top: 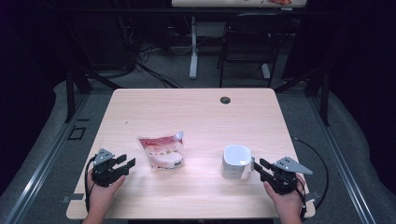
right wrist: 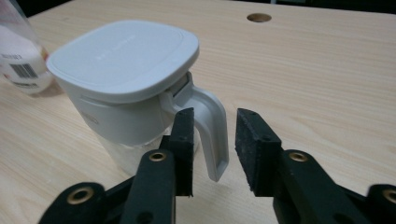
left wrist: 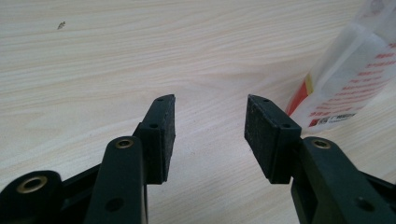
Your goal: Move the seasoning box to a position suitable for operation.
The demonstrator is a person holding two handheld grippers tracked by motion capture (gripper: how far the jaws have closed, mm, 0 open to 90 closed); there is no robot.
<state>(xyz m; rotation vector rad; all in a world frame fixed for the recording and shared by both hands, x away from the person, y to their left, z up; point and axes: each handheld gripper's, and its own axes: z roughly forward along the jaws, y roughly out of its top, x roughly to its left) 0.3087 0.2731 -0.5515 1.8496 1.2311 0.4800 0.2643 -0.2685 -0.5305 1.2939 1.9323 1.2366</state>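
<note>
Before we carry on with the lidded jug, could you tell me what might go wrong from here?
1. The right tool has its jaws open around the jug's thin handle; an off-centre squeeze might twist or tip it.
2. The pouch lies close beside the jug, so a swing could knock it.

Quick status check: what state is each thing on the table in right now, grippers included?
Jug: upright, lid on, handle between the right gripper's jaws, not clamped.
Pouch: lying flat, sealed as far as visible, untouched.
Left gripper: open, nothing between its jaws.
Right gripper: open around the handle.
</note>
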